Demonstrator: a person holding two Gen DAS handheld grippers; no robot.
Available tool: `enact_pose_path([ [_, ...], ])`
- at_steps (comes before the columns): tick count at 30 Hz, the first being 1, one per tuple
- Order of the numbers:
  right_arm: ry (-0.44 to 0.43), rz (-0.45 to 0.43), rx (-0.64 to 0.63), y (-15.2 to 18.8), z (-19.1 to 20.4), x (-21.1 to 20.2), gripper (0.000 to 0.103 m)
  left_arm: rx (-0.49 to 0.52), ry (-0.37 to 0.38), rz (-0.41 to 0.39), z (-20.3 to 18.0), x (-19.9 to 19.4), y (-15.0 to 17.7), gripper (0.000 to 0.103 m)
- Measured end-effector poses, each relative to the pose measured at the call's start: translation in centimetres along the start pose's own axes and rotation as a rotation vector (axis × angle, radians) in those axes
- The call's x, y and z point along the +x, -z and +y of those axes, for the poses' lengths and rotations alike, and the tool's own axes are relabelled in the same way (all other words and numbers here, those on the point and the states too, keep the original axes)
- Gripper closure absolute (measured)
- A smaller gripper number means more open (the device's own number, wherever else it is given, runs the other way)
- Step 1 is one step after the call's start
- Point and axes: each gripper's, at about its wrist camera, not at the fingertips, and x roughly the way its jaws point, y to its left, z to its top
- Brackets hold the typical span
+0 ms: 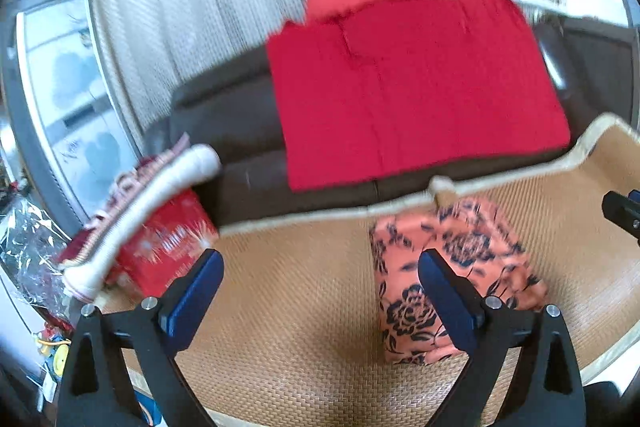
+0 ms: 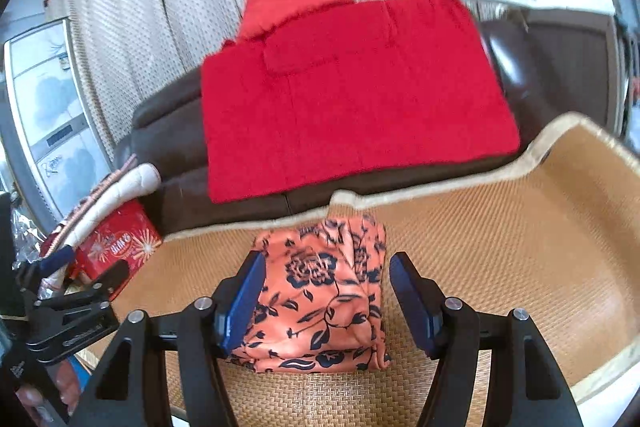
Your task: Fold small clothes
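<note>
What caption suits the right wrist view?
Open right gripper above folded floral garment on woven mat, red cloth behind.

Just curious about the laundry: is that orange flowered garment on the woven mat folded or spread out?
Folded. The orange flowered garment lies as a compact layered rectangle on the woven mat.

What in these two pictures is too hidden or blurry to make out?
- Folded orange floral cloth: near edge hidden behind the right gripper fingers, right wrist view.
- Red printed box: lettering blurred; a white padded roll covers its top, left wrist view.
- Red knitted garment: far end blurred.
</note>
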Motion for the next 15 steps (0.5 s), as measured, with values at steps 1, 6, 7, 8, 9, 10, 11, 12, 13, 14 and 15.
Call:
enact_pose_path([
  [1,0.005,-0.020,-0.007,-0.3,0.3,-1.1,0.034,-0.003,0.000,-0.022,0.3,-1.1,-0.3,0.005],
  [6,0.011,-0.084,-0.044,-1.7,1.8,-6.3,0.034,-0.032,0.011,-0.101,1.6,-6.1,-1.7,0.005],
  [7,0.012,-0.090,-0.052,-1.8,2.0,-6.9,0.034,-0.044,0.018,-0.113,1.9,-7.1,-1.9,0.005],
  [8,0.013,-0.099,-0.061,-1.9,2.4,-7.8,0.034,-0.052,0.025,-0.122,2.0,-7.7,-2.1,0.005],
  [9,0.010,-0.105,-0.068,-2.0,2.7,-8.7,0.034,-0.064,0.034,-0.132,2.4,-8.6,-2.3,0.005],
  [10,0.007,-0.114,-0.073,-2.1,3.0,-9.7,0.034,-0.073,0.041,-0.140,2.6,-9.2,-2.5,0.004],
  [11,0.002,-0.125,-0.074,-2.2,3.3,-10.5,0.033,-0.084,0.045,-0.148,2.9,-9.9,-2.7,0.002],
  [12,-0.002,-0.133,-0.077,-2.2,3.4,-11.1,0.032,-0.095,0.051,-0.160,3.2,-10.7,-2.8,0.000],
  [13,-0.003,-0.145,-0.078,-2.3,3.5,-11.9,0.032,-0.104,0.055,-0.174,3.5,-11.4,-2.8,0.000],
  [14,-0.004,-0.160,-0.081,-2.4,3.8,-12.8,0.032,-0.115,0.060,-0.191,3.9,-12.2,-2.9,0.000],
  [15,-0.008,-0.166,-0.085,-2.6,3.7,-13.1,0.032,-0.123,0.063,-0.202,4.0,-12.8,-3.0,0.000],
])
